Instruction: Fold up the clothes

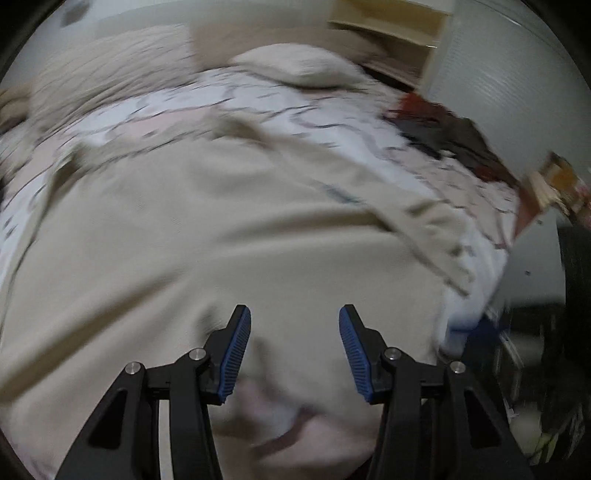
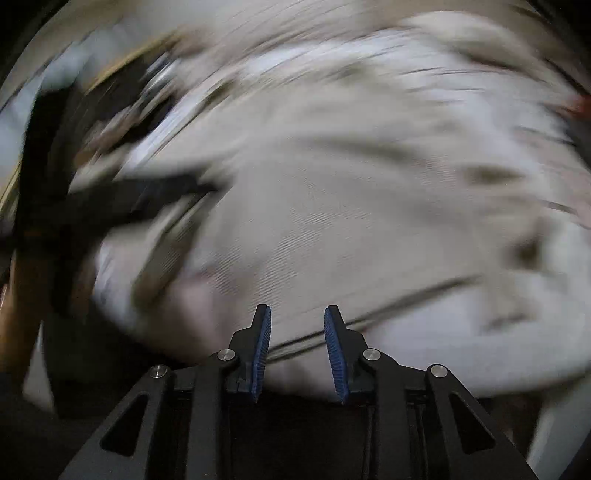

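A beige long-sleeved garment [image 1: 221,229] lies spread on a bed with a white patterned sheet [image 1: 258,92]. One sleeve [image 1: 424,214] stretches toward the right edge of the bed. My left gripper [image 1: 294,314] is open and empty, just above the garment's near hem. In the right wrist view, heavily blurred, the same beige garment [image 2: 332,206] fills the frame. My right gripper [image 2: 297,314] is open and empty over its near edge. A dark blurred shape [image 2: 122,206], perhaps the other gripper, crosses the left side.
A beige pillow [image 1: 295,66] lies at the head of the bed. A wooden shelf unit [image 1: 391,33] stands behind it. Dark red and black clothing [image 1: 443,129] is piled at the bed's right edge. The bed's edge and floor clutter [image 1: 524,350] are at right.
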Action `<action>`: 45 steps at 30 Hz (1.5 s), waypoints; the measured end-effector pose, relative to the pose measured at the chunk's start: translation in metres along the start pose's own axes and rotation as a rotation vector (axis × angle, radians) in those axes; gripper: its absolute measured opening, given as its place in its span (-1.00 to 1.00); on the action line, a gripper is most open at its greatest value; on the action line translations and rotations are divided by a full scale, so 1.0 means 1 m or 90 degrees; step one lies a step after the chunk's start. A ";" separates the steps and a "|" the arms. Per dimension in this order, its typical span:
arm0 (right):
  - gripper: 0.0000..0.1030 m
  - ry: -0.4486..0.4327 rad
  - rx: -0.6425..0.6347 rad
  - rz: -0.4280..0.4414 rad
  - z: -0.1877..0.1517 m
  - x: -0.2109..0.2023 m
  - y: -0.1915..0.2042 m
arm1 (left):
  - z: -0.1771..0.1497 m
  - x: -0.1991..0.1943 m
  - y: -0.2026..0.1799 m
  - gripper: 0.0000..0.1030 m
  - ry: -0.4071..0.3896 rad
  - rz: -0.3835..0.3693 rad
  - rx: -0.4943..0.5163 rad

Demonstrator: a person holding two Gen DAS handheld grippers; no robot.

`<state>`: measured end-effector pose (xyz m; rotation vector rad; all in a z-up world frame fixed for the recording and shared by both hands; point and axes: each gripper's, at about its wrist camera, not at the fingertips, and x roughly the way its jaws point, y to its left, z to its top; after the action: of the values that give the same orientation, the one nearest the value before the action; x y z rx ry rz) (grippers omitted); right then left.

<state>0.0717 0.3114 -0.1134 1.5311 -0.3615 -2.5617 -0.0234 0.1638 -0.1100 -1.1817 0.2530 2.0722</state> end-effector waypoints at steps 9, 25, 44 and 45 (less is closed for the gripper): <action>0.30 -0.130 0.400 0.057 0.006 -0.024 -0.150 | -0.038 0.036 -0.032 -0.04 0.100 0.004 0.133; -0.87 -0.256 0.567 0.187 0.041 -0.025 -0.182 | -0.048 0.035 -0.032 -0.04 0.103 0.008 0.135; 0.14 -0.130 0.050 -0.181 0.000 -0.050 -0.080 | -0.050 0.006 -0.014 -0.04 0.062 -0.042 0.035; 0.14 -0.114 0.019 -0.174 0.001 -0.042 -0.071 | -0.049 0.002 -0.012 -0.04 0.055 -0.043 0.025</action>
<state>0.0909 0.3893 -0.0969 1.4548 -0.2230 -2.9263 0.0167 0.1494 -0.1371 -1.2401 0.2894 1.9519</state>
